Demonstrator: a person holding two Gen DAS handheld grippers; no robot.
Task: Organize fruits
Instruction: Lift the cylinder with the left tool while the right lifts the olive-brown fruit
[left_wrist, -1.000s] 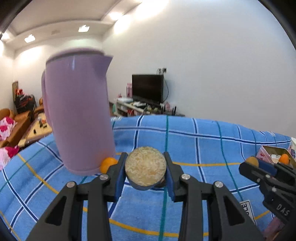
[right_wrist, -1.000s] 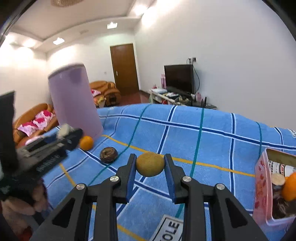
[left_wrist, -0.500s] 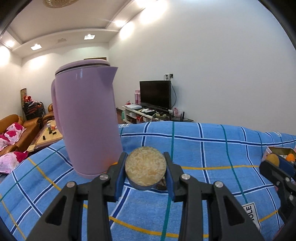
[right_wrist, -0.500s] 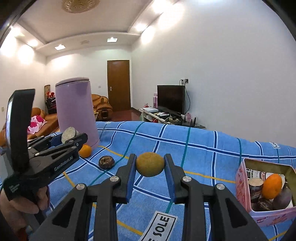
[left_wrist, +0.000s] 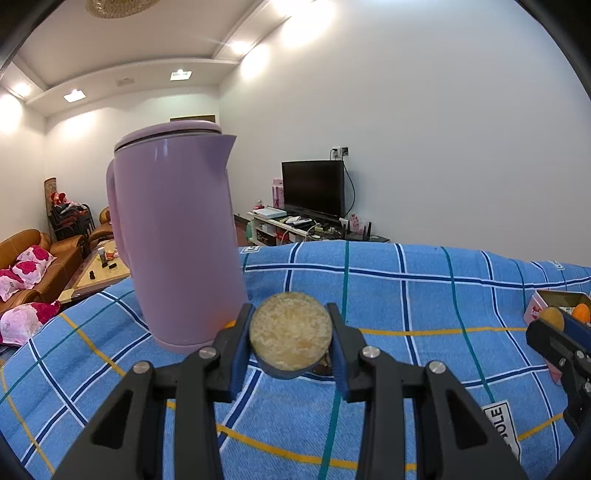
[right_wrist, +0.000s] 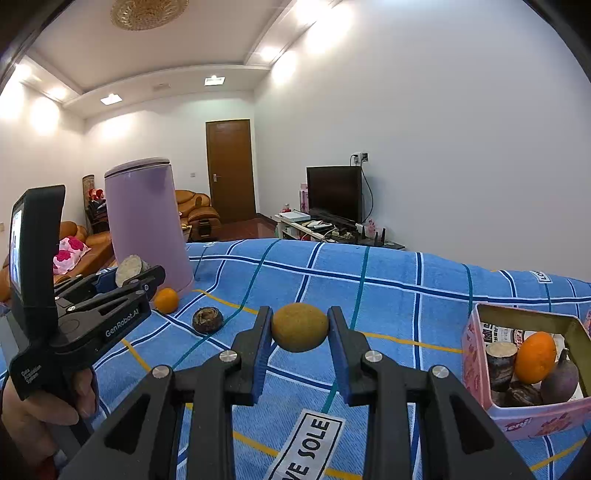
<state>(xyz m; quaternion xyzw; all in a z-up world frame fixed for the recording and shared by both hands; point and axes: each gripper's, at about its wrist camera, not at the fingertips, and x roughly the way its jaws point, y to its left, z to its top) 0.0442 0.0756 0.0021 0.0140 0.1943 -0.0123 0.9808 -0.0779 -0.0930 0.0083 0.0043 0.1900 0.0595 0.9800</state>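
My left gripper (left_wrist: 291, 338) is shut on a dark fruit half (left_wrist: 290, 335), its pale cut face turned to the camera; the right wrist view shows this gripper (right_wrist: 129, 271) at the left, raised above the cloth. My right gripper (right_wrist: 300, 328) is shut on a brownish-yellow oval fruit (right_wrist: 300, 327), also held above the cloth. A pink tin box (right_wrist: 476, 354) at the right holds an orange (right_wrist: 535, 356), a cut fruit half (right_wrist: 500, 356) and dark fruits. On the blue checked cloth lie a small orange (right_wrist: 166, 300) and a dark wrinkled fruit (right_wrist: 207, 320).
A tall purple kettle (left_wrist: 173, 240) stands on the blue checked cloth (right_wrist: 388, 295) at the left, just beyond the left gripper. A person's hand (right_wrist: 40, 410) holds the left gripper. Sofas, a door and a television stand lie beyond the table.
Both views have tilted upward, showing more ceiling. The kettle now stands further from the left gripper's view centre and upright. The pink box has come further into the right wrist view.
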